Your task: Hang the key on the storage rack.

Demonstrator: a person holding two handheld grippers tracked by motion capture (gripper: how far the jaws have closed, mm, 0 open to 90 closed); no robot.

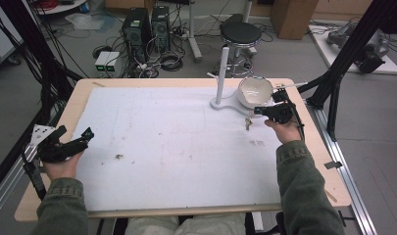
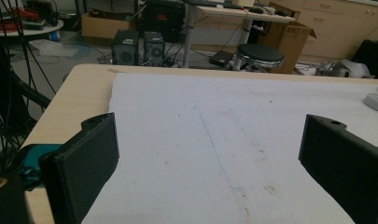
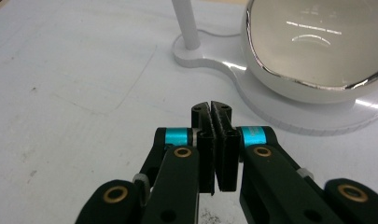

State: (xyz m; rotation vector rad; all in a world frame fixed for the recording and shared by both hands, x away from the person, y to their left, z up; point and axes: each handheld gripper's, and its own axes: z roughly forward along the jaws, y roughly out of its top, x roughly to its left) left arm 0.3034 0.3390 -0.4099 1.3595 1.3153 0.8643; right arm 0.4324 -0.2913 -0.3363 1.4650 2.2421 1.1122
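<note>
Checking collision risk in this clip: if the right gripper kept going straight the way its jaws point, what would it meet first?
Probably the white stand base under the bowl, just ahead of the shut right gripper; depth is hard to judge.

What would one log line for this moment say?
left tool: open, at mat's left edge | right tool: shut, beside bowl | bowl: on white stand

The person is wearing olive-green sleeves (image 1: 304, 191), showing at the lower left and lower right of the high view; the right gripper (image 3: 213, 108) is showing black jaws, cyan bands and brass-ringed screws at bottom centre; the left gripper (image 1: 68, 142) is carrying a grey three-cornered plate (image 1: 40, 133) and trailing a black cable (image 1: 33, 174).
</note>
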